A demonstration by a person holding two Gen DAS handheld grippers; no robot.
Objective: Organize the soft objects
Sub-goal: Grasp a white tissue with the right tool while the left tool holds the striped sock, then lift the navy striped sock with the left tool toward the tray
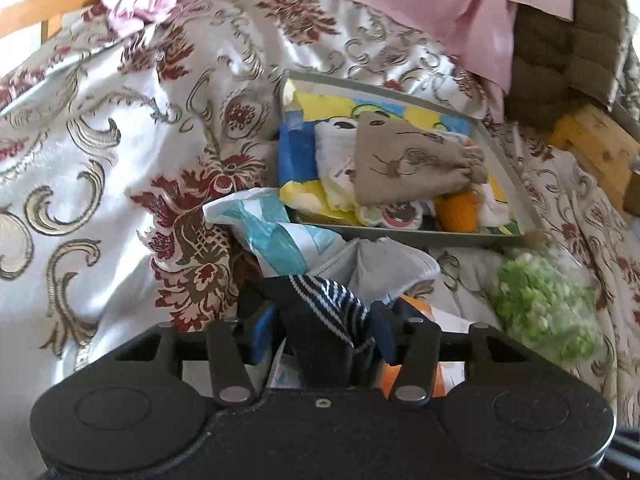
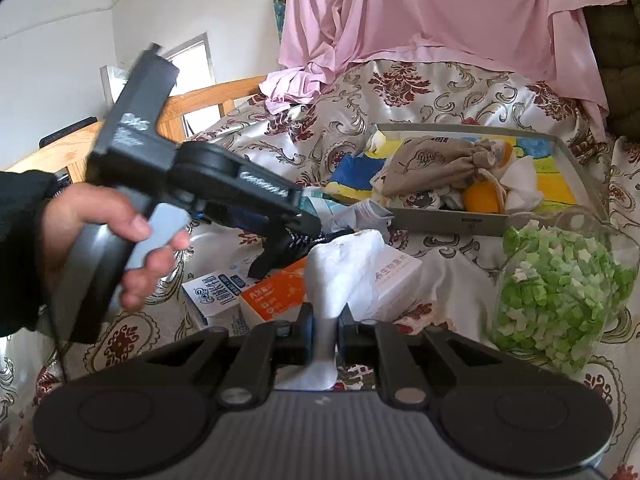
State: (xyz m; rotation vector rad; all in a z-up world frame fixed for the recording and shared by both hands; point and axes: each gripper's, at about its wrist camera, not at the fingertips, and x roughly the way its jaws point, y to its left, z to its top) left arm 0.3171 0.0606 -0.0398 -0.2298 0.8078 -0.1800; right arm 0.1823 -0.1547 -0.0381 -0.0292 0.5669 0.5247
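Left hand-held gripper (image 1: 320,300): jaws parted, a striped sock (image 1: 340,308) lying between them; pads not seen pressing on it.
Right hand-held gripper (image 2: 324,320): clenched on a white cloth (image 2: 340,268), which stands up from the narrow gap.
Hand (image 2: 100,240): grips the left tool's handle, dark sleeve at the wrist.
Tray (image 2: 440,222): grey, on the bed; holds a tan pouch (image 2: 436,168), an orange ball (image 2: 482,198) and bright cloths.
Bedspread (image 1: 100,160): cream satin with red flowers.
Boxes (image 2: 256,300): lying flat beneath the grippers, near the tray's front wall.
Bag (image 2: 560,292): clear, full of green and white bits, just right of the tray.
Pink sheet (image 2: 420,12): draped behind.
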